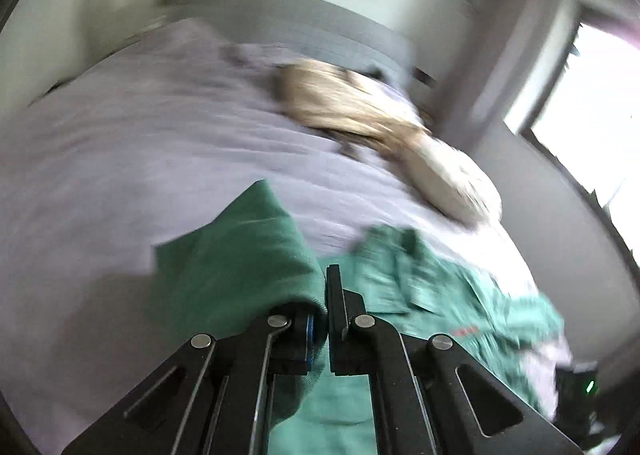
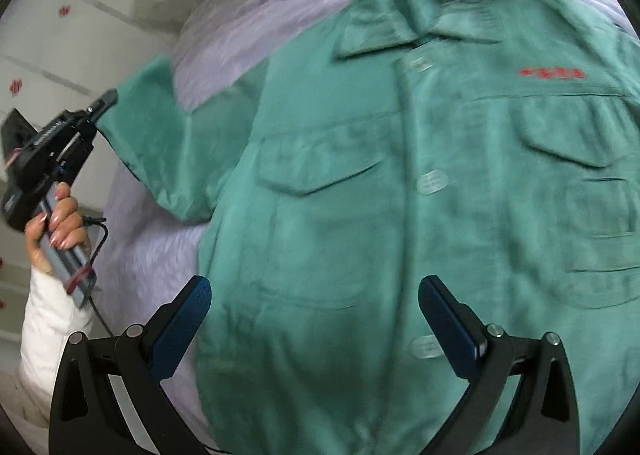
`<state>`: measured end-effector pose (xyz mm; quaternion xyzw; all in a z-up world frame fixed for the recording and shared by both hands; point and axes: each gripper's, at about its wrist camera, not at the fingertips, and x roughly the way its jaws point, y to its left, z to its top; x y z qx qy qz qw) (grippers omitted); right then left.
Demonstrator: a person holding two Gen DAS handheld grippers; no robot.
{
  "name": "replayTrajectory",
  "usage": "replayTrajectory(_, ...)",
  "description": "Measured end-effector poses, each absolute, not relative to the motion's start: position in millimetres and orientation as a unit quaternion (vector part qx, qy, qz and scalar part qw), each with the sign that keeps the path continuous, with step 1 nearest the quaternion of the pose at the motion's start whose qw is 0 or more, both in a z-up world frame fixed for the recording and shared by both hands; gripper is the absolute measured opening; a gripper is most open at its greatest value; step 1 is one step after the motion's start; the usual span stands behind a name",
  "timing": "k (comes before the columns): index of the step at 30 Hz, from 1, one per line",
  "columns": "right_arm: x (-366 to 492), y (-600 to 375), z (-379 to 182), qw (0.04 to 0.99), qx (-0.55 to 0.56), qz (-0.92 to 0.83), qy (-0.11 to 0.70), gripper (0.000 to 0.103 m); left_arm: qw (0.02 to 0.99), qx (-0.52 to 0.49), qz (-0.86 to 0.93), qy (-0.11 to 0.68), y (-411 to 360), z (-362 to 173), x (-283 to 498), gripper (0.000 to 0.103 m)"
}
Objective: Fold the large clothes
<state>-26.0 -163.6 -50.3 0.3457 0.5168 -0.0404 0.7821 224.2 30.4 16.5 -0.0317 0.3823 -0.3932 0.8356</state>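
A large green work shirt (image 2: 380, 195) lies front up on the lilac bed sheet (image 2: 248, 15), with collar, buttons, chest pockets and a small red logo. My left gripper (image 1: 326, 295) is shut on the end of its sleeve (image 1: 240, 255) and holds it up off the bed; the same gripper shows at the left of the right wrist view (image 2: 100, 105). My right gripper (image 2: 314, 319) is open and empty, hovering over the shirt's lower front. The rest of the shirt (image 1: 440, 295) shows blurred in the left wrist view.
A beige garment (image 1: 380, 123) lies further up the bed (image 1: 120, 135), near the grey headboard (image 1: 300, 23). A bright window (image 1: 592, 115) is at the right. A white wardrobe (image 2: 60, 35) stands left of the bed.
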Motion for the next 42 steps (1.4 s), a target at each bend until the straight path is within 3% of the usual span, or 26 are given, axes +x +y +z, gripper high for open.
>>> replayTrajectory(5, -58, -220, -50, 0.786, 0.36, -0.092, 0.494, 0.103, 0.793, 0.059, -0.441, 0.417, -99, -23, 170, 0.006)
replayTrajectory(10, -89, -271, -66, 0.773, 0.38, -0.136, 0.49, 0.103, 0.779, 0.173, -0.411, 0.441, -152, -85, 125, 0.01)
replayTrajectory(12, -93, -276, -69, 0.771, 0.383, -0.143, 0.489, 0.103, 0.775, 0.192, -0.401, 0.448, -143, -102, 112, 0.046)
replayTrajectory(13, -96, -283, -70, 0.771, 0.382, -0.15, 0.487, 0.103, 0.776, 0.196, -0.399, 0.446, -140, -101, 107, 0.084)
replayTrajectory(14, -97, -285, -70, 0.772, 0.379, -0.152, 0.487, 0.103, 0.78, 0.198, -0.4, 0.438, -133, -103, 102, 0.09)
replayTrajectory(21, -51, -276, -41, 0.8, 0.33, -0.138, 0.482, 0.103, 0.826, 0.242, -0.34, 0.38, -54, -68, 90, 0.09)
replayTrajectory(27, 40, -216, -23, 0.837, 0.236, -0.062, 0.49, 0.103, 0.849, 0.271, -0.171, 0.419, 45, -91, 127, 0.09)
replayTrajectory(34, 161, -126, -72, 0.839, 0.124, -0.027, 0.529, 0.103, 0.859, 0.259, -0.109, 0.427, 57, -125, 148, 0.09)
replayTrajectory(36, 188, -105, -100, 0.828, 0.049, -0.067, 0.554, 0.102, 0.862, 0.252, -0.09, 0.43, 57, -130, 156, 0.09)
replayTrajectory(38, 194, -98, -117, 0.814, -0.012, -0.096, 0.573, 0.073, 0.87, 0.204, -0.084, 0.441, 68, -130, 160, 0.09)
replayTrajectory(39, 193, -99, -118, 0.815, -0.018, -0.096, 0.571, 0.042, 0.871, 0.178, -0.087, 0.45, 76, -130, 162, 0.09)
replayTrajectory(40, 188, -107, -109, 0.825, 0.002, -0.093, 0.558, 0.024, 0.872, 0.156, -0.092, 0.456, 83, -130, 165, 0.09)
replayTrajectory(42, 171, -133, -81, 0.843, 0.059, -0.09, 0.526, 0.023, 0.87, 0.131, -0.103, 0.465, 91, -130, 168, 0.09)
